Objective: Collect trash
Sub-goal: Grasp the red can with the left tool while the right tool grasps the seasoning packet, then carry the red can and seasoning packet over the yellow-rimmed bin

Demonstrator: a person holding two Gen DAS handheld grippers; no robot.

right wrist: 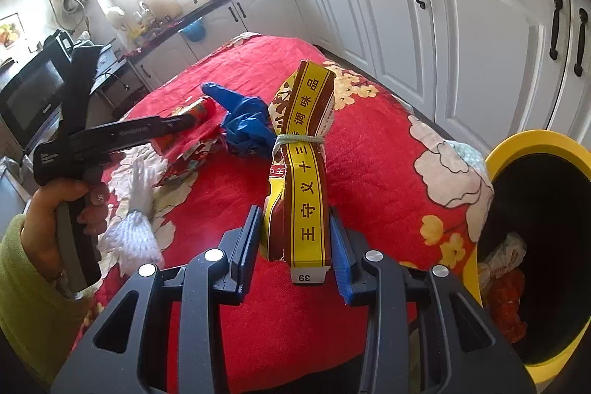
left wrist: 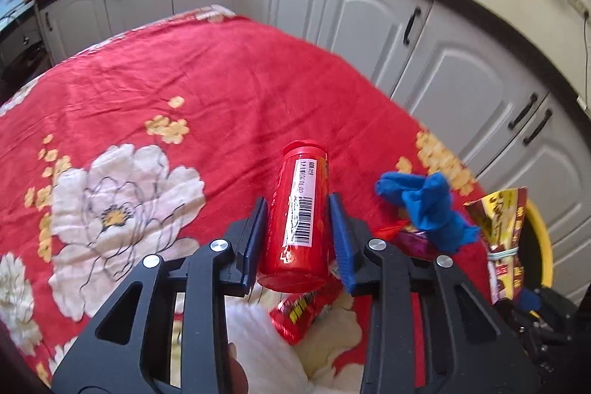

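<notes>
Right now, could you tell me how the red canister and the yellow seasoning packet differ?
The red canister is a rigid cylinder; the yellow seasoning packet is a crumpled bag cinched by a rubber band. The left gripper clamps the canister; the right gripper clamps the packet. Both are lifted off the cloth.

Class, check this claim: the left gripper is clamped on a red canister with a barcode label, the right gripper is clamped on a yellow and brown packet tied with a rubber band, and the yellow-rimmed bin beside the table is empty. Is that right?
Not quite. The yellow-rimmed bin is not empty: the right wrist view shows crumpled wrappers already inside. The rest holds: the left gripper grips the red canister, and the right gripper grips the packet.
</notes>
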